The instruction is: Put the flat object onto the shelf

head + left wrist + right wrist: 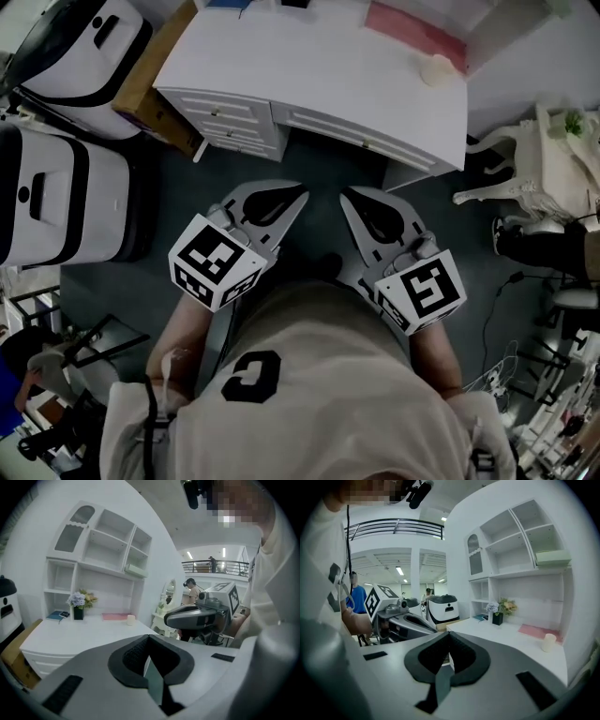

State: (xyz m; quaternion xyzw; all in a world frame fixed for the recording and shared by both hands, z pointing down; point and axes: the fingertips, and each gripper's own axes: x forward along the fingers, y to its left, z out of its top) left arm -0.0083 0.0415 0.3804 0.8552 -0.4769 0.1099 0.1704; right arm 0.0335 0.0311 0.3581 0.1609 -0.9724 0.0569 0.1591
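Head view gives me the white surface (328,66) ahead and below, with the left hand-held gripper (300,195) and the right hand-held gripper (347,195) side by side, short of its front edge. How far along would you call us?

I can't pin it to one stage. The shelf (520,573) stands on the back of the surface. A pale green flat thing (553,557) lies on one of its boards at the right, and if that is our object, it sits where the task wants it. A pink flat thing (412,33) lies on the surface below the boards, and if that one is meant, I judge the whole lift is left.

What am I carrying?

Nothing. Each hand-held gripper has its jaws together with nothing between them.

Which way does the pink one run?

It lies flat, with its long axis along the back of the surface, side to side as I face it, one long edge toward me. A candle (438,68) stands near its right end, on my side. The green one also lies flat, its long side along its board's front edge.
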